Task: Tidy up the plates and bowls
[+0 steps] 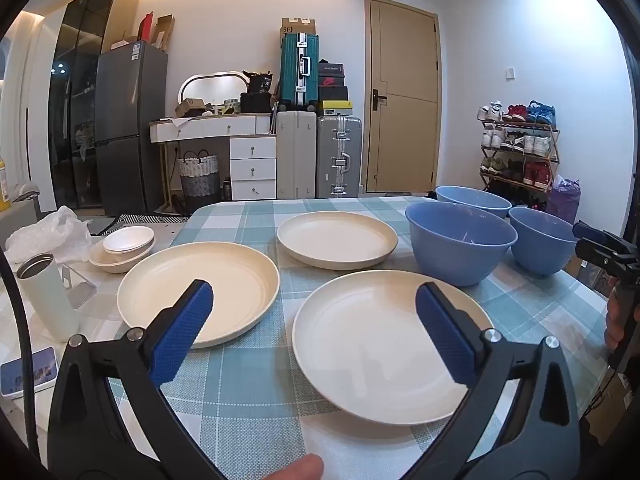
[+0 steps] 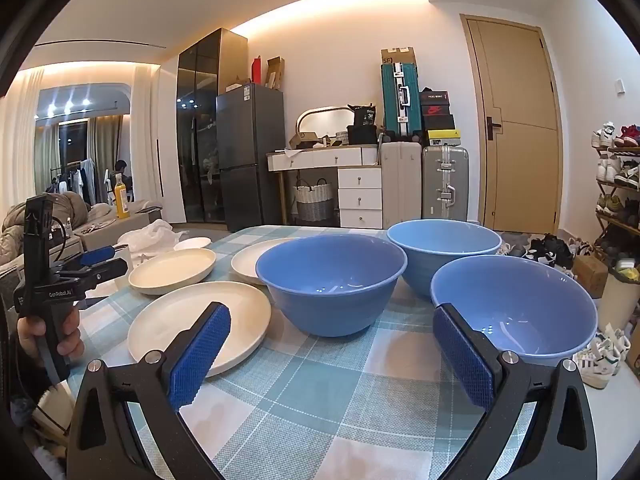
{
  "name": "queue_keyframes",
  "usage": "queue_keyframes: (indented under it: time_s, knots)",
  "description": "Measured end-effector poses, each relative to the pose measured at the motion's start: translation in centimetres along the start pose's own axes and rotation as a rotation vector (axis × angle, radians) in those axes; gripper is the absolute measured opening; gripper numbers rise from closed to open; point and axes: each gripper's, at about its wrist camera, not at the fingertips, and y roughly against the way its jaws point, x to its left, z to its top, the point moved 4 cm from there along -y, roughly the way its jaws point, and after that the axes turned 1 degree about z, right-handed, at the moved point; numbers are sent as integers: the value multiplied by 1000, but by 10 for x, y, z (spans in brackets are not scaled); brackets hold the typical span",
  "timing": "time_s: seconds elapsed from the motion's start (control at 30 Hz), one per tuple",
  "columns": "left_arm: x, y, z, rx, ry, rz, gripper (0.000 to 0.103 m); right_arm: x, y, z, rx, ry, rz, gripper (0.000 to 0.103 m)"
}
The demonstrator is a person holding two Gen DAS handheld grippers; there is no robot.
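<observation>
On your left, off the checked cloth, a white cylindrical flask point(image 1: 48, 296) stands upright, beside a crumpled plastic bag point(image 1: 44, 236) and a small stack of pale bowls point(image 1: 122, 248) nested together.

On the blue-and-white checked tablecloth point(image 1: 248, 392) you have three cream plates, all round, shallow, matte and smooth with low raised rims: the left plate point(image 1: 200, 284), the far plate point(image 1: 338, 238) and the near plate point(image 1: 384, 344). They lie apart, none stacked.

Your left gripper point(image 1: 314, 328) hangs with its jaws spread wide, holding nothing; the textured blue pads point(image 1: 182, 336) sit over the left plate and the near plate.

Further right stand three blue bowls, deep, round and glossy: the middle bowl point(image 2: 332, 280), the back bowl point(image 2: 444, 248) and the right bowl point(image 2: 516, 304). All are upright and close together.

Your right gripper point(image 2: 332, 354) is likewise wide open and empty, one pad in front of the near plate, the other in front of the right bowl.
</observation>
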Motion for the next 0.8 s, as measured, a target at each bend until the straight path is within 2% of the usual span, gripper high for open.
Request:
queue_keyframes:
  time_s: [0.8]
  knots:
    - [0,0,0,13,-9,3,101,0,0,0,-1,2,0,103]
